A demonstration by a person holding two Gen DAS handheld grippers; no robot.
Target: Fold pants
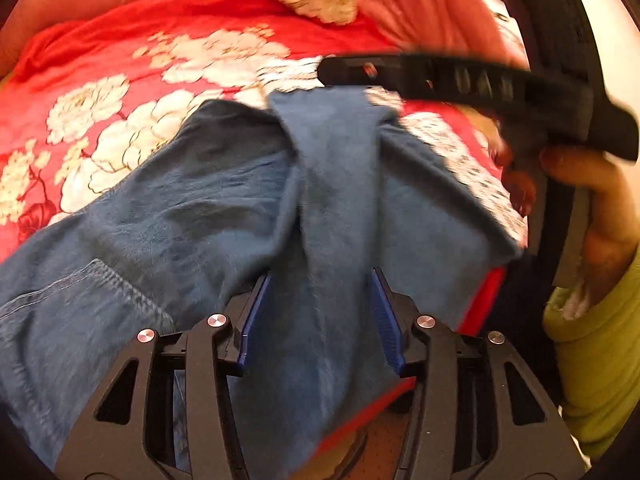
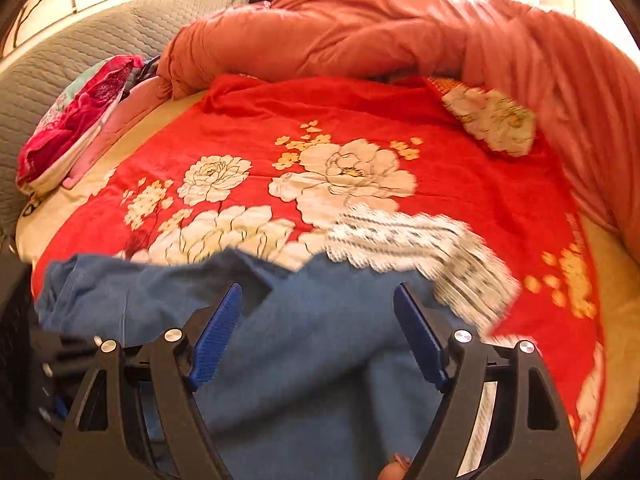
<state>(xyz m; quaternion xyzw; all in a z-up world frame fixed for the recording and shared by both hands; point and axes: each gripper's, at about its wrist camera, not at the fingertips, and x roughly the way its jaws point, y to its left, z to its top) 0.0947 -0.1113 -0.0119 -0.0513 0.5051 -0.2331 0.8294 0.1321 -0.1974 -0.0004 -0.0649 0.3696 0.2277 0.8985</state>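
Observation:
Blue denim pants [image 1: 192,216] lie bunched on a red floral bedspread [image 1: 120,80]. In the left wrist view my left gripper [image 1: 322,284] stands open, its blue pads either side of a raised fold of the denim that drapes between them. The right gripper [image 1: 460,80] shows as a black blurred bar at the upper right, held in a hand, above the pants' far edge. In the right wrist view my right gripper [image 2: 318,300] is open over the pants [image 2: 312,360], with denim beneath and between the blue pads.
A white lace-patterned cloth [image 2: 420,248] lies beside the pants. A rumpled orange duvet [image 2: 360,32] is heaped at the back. A pink-and-red garment pile [image 2: 76,124] sits at the left by a grey quilted headboard [image 2: 60,60]. The person's green sleeve [image 1: 600,360] is at right.

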